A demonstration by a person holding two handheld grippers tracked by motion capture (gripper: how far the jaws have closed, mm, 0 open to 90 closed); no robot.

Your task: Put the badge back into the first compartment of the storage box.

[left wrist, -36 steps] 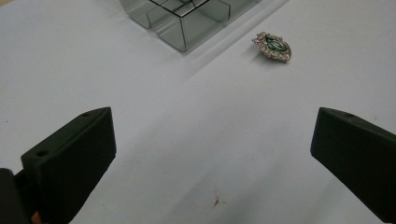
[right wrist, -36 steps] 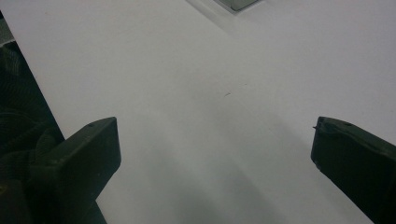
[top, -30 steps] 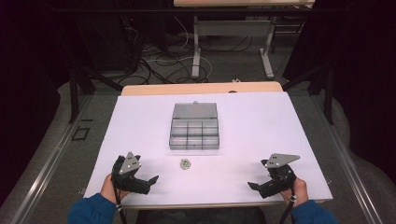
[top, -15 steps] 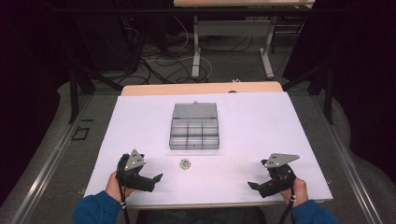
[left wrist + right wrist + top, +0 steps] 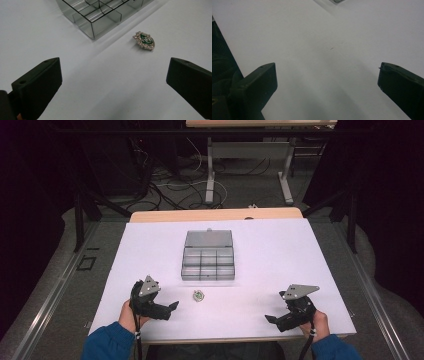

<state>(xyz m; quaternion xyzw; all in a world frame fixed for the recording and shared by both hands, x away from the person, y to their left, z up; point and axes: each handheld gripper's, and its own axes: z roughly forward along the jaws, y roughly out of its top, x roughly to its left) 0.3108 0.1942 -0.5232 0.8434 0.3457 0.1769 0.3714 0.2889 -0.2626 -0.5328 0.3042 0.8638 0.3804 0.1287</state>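
Left gripper [image 5: 172,306] shifted right toward green jewelled brooch [image 5: 198,295], jaws apart, right gripper [image 5: 268,318] unmoved, jaws apart, clear divided box [image 5: 208,262] beyond, no legible writing

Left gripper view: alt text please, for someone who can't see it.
A small green-and-silver brooch lies on the white table ahead of the open left gripper, nearer its right jaw. A clear compartment box sits beyond it at top, apart from the brooch.

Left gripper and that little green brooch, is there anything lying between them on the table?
Nothing: in the left gripper view, bare white table runs from the open left gripper to the brooch. The clear compartment box sits off to the side.
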